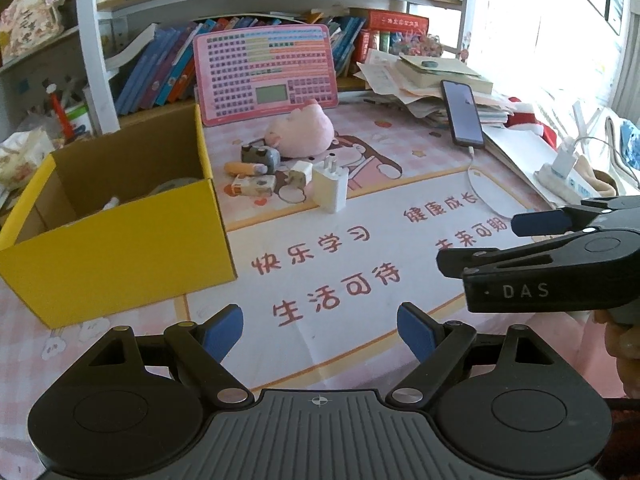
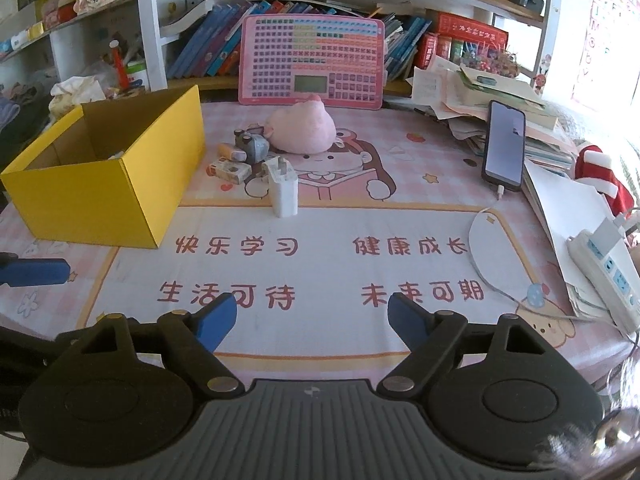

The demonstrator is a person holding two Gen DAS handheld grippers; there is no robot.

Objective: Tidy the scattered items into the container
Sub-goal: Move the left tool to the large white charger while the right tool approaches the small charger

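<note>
A yellow cardboard box (image 1: 120, 236) (image 2: 100, 196) stands open at the left of the desk mat with something pale inside. Right of it lies a cluster: a pink plush (image 1: 304, 134) (image 2: 302, 130), a grey toy camera (image 1: 260, 156) (image 2: 251, 146), an orange tube (image 1: 244, 168), a small printed box (image 1: 254, 186) (image 2: 229, 171), a small white plug (image 1: 300, 174) and a tall white charger (image 1: 331, 190) (image 2: 283, 192). My left gripper (image 1: 320, 332) is open and empty, near the mat's front. My right gripper (image 2: 312, 320) is open and empty; it also shows in the left wrist view (image 1: 480, 240).
A pink keyboard toy (image 2: 312, 64) leans on the bookshelf behind. A phone (image 2: 505, 144) on a cable leans on a paper stack (image 2: 472, 92) at right. A power strip (image 2: 604, 276) lies at the right edge. The left gripper's fingertip (image 2: 36, 272) shows at far left.
</note>
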